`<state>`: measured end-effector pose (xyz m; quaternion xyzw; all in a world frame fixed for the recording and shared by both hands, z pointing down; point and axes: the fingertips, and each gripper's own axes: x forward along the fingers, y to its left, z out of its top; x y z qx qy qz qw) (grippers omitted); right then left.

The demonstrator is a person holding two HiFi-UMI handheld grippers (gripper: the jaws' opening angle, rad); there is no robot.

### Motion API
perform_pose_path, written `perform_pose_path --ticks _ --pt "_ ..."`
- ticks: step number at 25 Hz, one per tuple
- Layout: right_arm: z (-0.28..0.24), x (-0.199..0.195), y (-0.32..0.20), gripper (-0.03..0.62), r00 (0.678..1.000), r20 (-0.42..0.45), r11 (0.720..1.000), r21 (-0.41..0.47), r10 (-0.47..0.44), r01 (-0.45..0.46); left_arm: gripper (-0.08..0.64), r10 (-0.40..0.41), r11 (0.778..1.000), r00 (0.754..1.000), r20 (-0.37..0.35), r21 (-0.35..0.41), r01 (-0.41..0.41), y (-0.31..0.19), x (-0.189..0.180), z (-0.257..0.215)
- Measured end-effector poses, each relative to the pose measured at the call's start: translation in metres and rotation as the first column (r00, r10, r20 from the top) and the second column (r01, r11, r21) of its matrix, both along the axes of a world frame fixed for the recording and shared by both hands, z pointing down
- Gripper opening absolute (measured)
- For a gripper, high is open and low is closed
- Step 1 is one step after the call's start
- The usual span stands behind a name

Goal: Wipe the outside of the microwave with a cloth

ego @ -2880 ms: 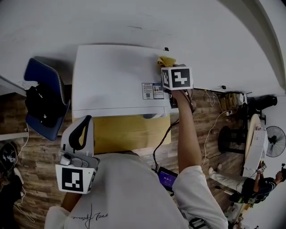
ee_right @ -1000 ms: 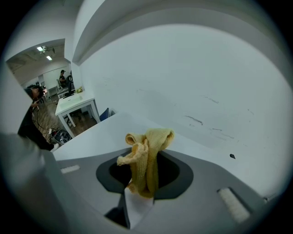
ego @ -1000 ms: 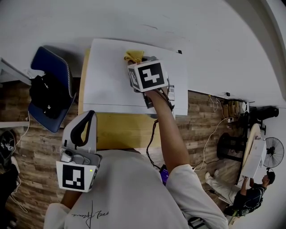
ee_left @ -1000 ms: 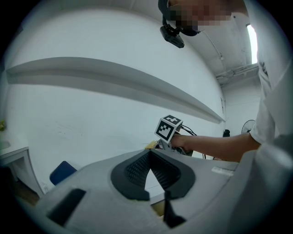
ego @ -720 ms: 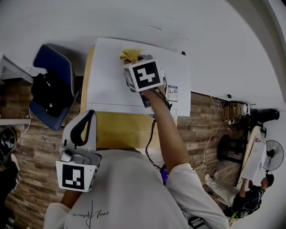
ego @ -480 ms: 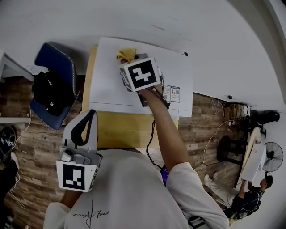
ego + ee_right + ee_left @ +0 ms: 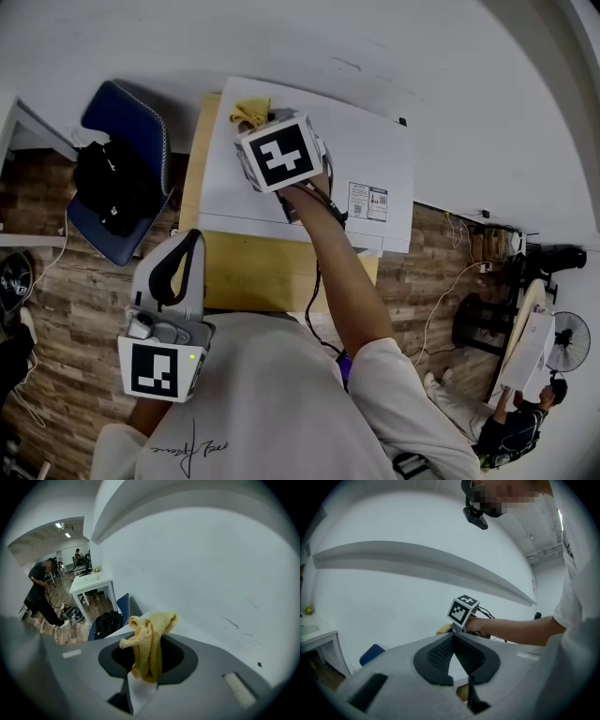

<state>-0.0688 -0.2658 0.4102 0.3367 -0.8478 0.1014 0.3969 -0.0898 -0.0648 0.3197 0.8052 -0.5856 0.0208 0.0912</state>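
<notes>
The left gripper (image 7: 184,247) is held low and close to the person's torso, its tip pointing forward toward the wooden table (image 7: 267,277). Its jaws are closed tip to tip with nothing between them. The left arm is bent and kept near the body.

The right arm reaches forward, nearly straight, over the top of the white microwave (image 7: 361,150). The right hand (image 7: 477,626) grips the right gripper (image 7: 259,127) just behind its marker cube. The jaws of this gripper are clamped on a yellow cloth (image 7: 149,641), and its folds bunch up beyond the jaw tips. In the head view the cloth (image 7: 248,112) sits at the rear left corner of the microwave's top panel, near the wall.

About three seconds earlier the cloth was at the rear right corner of that panel. Since then it has crossed the top from right to left, and the right arm has swung with it. The left gripper has kept the same low position throughout.

To the left of the microwave, a blue chair (image 7: 141,112) holds a black bag (image 7: 112,187) on its seat. A printed label (image 7: 368,202) sits on the right part of the microwave's top, near the front edge.
</notes>
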Motion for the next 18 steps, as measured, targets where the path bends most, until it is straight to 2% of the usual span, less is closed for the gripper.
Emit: perform_pose_path --ticks 10,15,18 --pt "-0.001 -0.050 0.020 0.114 0.993 0.046 0.993 -0.033 -0.113 0.114 -0.005 -0.044 0.999 0.999 -0.003 -0.025 0.044 -0.001 -0.009 0.001" --pt "-0.023 -0.061 0.036 0.114 0.975 0.161 0.984 -0.075 -0.150 0.164 -0.005 -0.038 0.999 0.999 0.018 -0.016 0.039 0.000 -0.010 0.000" --pt "-0.044 -0.053 0.039 0.114 0.966 0.208 0.984 -0.060 -0.151 0.166 -0.005 -0.030 1.000 0.999 0.025 -0.009 0.030 0.001 -0.006 -0.001"
